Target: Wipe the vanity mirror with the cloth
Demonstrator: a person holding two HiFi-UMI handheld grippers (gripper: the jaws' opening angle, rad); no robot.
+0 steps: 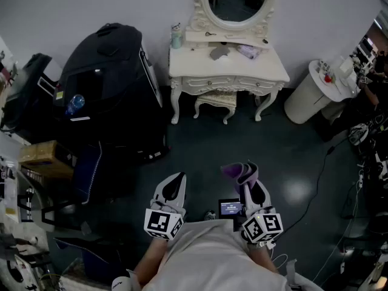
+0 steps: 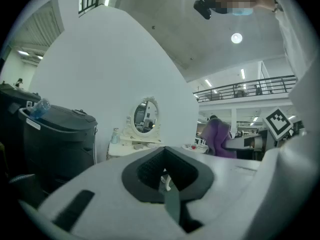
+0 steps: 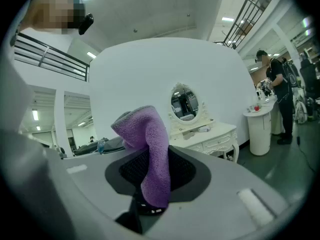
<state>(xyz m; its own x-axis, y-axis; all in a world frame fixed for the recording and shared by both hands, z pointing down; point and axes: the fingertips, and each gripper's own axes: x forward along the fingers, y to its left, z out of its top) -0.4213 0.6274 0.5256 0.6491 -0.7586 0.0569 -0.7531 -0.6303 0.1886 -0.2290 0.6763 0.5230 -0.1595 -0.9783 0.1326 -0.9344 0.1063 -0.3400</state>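
— Purple cloth (image 3: 150,154) pinched tight in the right gripper (image 1: 247,179), left gripper (image 1: 175,185) closed on nothing!
— Any wiping yet?
— None, I'd say: the mirror (image 1: 237,2) stands well apart, across the floor (image 1: 291,162) on the vanity (image 1: 194,62). Approach and wipe are both still to do.
— Labels?
— Only the grippers' square markers (image 1: 162,223); no writing I can read.

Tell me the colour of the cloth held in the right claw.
Purple. The cloth shows best in the right gripper view.
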